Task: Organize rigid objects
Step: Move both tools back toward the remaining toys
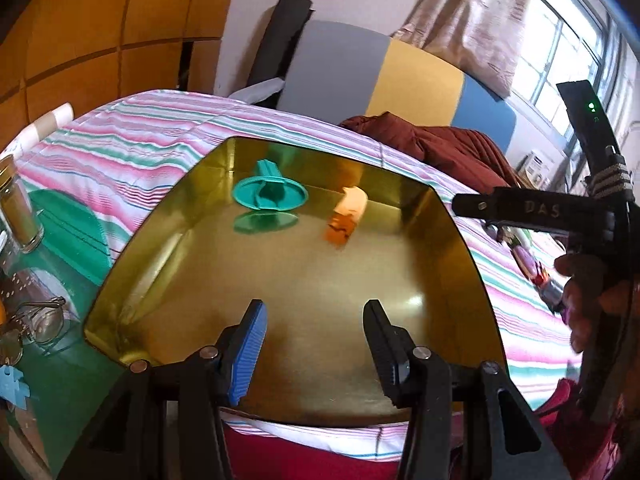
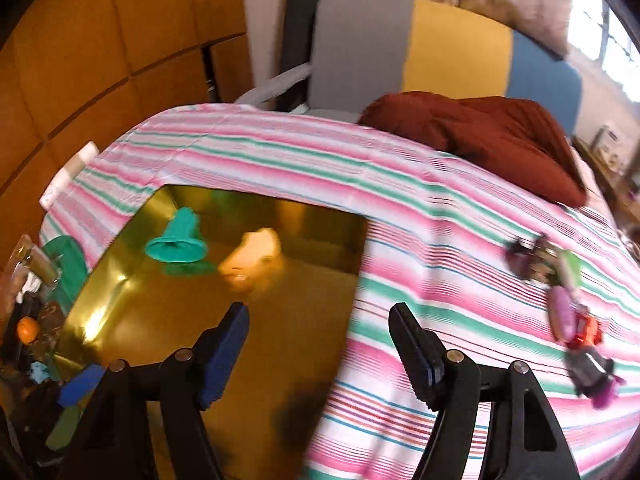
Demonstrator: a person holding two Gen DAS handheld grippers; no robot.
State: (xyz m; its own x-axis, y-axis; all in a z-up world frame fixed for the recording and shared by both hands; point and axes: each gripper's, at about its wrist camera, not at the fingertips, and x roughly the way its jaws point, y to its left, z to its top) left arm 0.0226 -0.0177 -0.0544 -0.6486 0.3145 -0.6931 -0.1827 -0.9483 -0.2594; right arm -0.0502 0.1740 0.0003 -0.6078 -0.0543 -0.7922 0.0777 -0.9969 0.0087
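Observation:
A shiny gold tray (image 1: pixel 312 280) lies on a striped bedspread. In it stand a teal plastic funnel-shaped piece (image 1: pixel 270 194) at the back left and an orange-and-white small object (image 1: pixel 347 216) to its right. Both also show in the right wrist view, the teal piece (image 2: pixel 178 242) and the blurred orange object (image 2: pixel 252 260) in the tray (image 2: pixel 280 340). My left gripper (image 1: pixel 316 320) is open and empty over the tray's near part. My right gripper (image 2: pixel 320 324) is open and empty over the tray's right edge. Several small toys (image 2: pixel 568 300) lie on the bedspread to the right.
A dark red blanket (image 2: pixel 480 136) lies at the back of the bed (image 2: pixel 360 168). At the left, a green surface (image 1: pixel 60 240) holds a glass jar (image 1: pixel 18 208), spectacles (image 1: pixel 44 320) and a blue puzzle piece (image 1: pixel 12 384). The right gripper's body (image 1: pixel 540 208) shows at the left view's right.

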